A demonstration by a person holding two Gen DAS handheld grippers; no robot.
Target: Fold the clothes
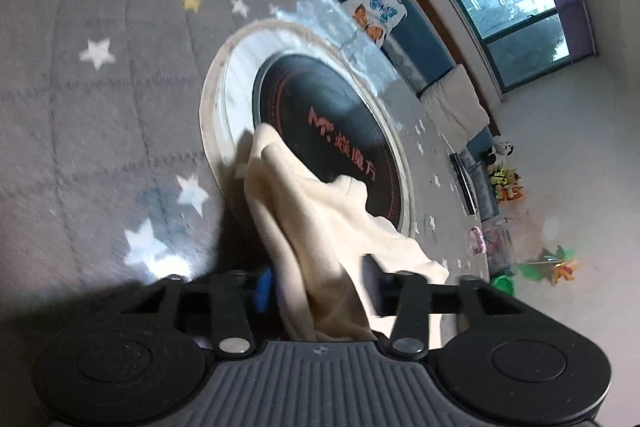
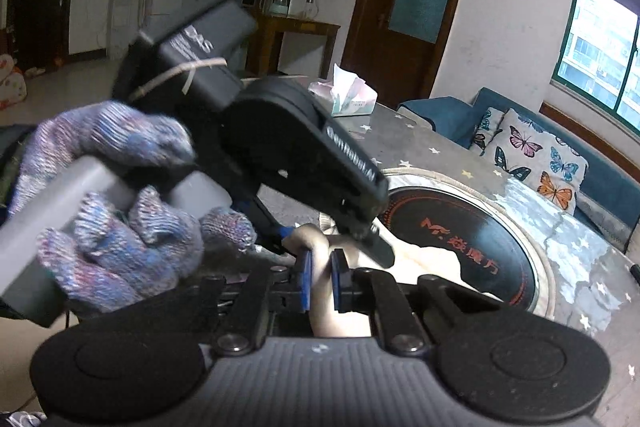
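Both grippers lifting cream garment [image 1: 320, 227] above tabletop [image 1: 100, 107]; right gripper [image 2: 321, 279] pinching bunched fold, left gripper [image 1: 316, 291] clamping cloth edge beside it.

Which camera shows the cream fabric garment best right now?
The left wrist view: the cream fabric garment drapes from the left gripper over the round black induction plate. The right wrist view shows only a bunched fold between the right gripper's blue pads.

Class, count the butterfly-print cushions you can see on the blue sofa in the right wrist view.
2. The large cushion leans against the sofa back; a smaller cushion sits beside it, toward the door. Others may be hidden.
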